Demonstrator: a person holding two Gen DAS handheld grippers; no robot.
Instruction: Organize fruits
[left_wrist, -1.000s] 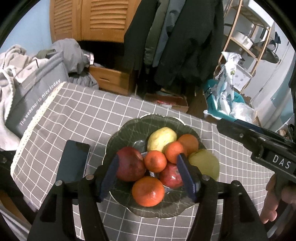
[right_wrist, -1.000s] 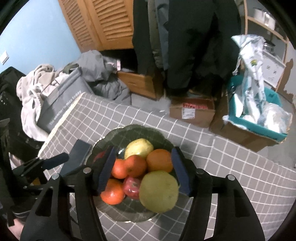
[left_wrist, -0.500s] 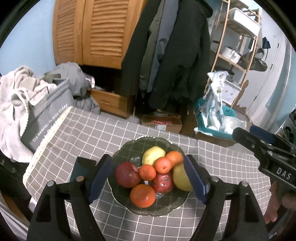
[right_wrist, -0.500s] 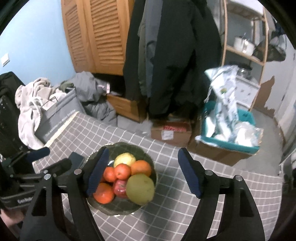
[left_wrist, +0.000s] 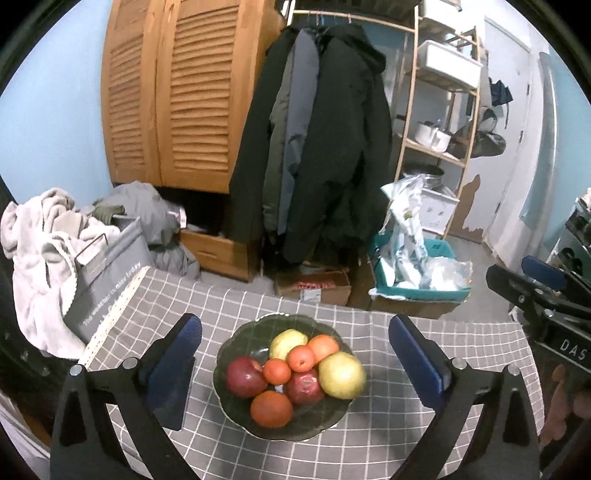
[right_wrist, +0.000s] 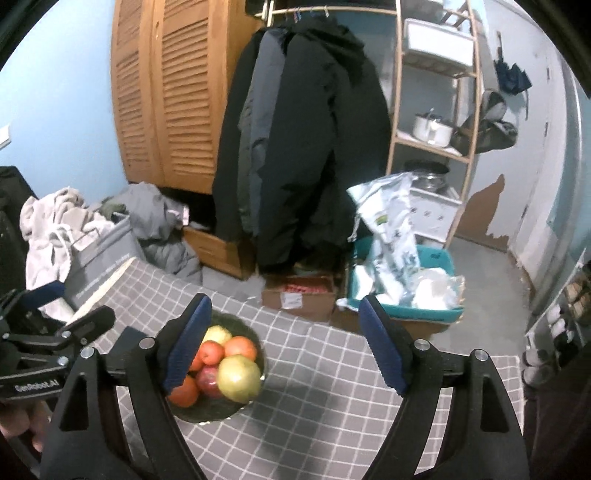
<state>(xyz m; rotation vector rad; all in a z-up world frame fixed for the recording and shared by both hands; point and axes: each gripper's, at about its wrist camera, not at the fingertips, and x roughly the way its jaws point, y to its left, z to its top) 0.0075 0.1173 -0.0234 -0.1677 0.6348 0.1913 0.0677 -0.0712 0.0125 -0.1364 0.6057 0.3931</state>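
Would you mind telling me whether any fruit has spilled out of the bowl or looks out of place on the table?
Nothing stands out: every fruit sits inside the dark bowl, none on the checked tablecloth.

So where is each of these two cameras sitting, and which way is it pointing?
Left wrist: on the left gripper, looking down along its open blue-padded fingers at the fruit bowl; the right gripper pokes in from the right edge.
Right wrist: on the right gripper, fingers open, aimed over the checked tablecloth; the left gripper shows at left.
Both share the bowl, the hanging coats and the wooden wardrobe.
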